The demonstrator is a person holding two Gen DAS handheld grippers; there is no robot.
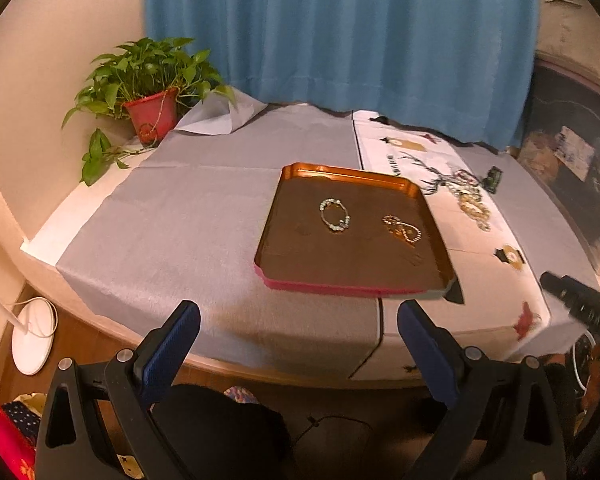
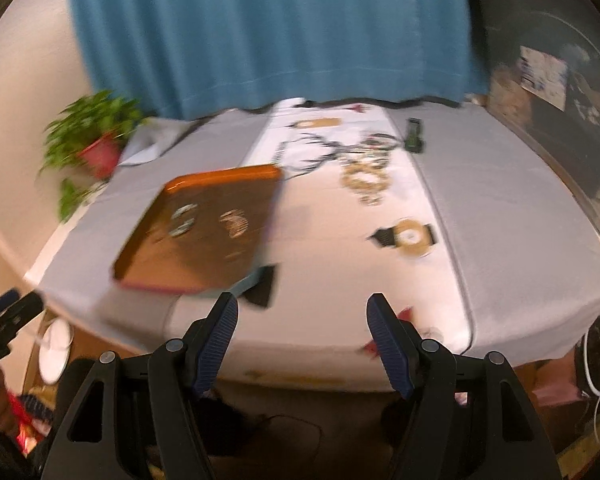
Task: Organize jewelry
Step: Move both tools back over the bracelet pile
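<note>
Jewelry is what we see in two places on the bench [image 1: 204, 216], which is covered with a grey cloth. Two pieces lie inside the shallow copper-coloured metal tray with a red outer rim [image 1: 340, 286]: a pale beaded bracelet [image 1: 334, 215] toward its middle and a gold beaded chain [image 1: 402, 230] to the right of it, a little apart. Beside the tray, on the white printed runner [image 2: 324, 216], rests a loose heap of gold and dark jewelry [image 2: 366, 178], not touching the tray. Our left tool [image 1: 298, 322] has its blue-padded fingers spread wide and nothing is between them. Our right tool [image 2: 302, 316] is also spread and carries nothing; its view is blurred. Both hang over the near edge of the bench. A green potted plant in a red pot [image 1: 150, 110] stands at the far left corner.
</note>
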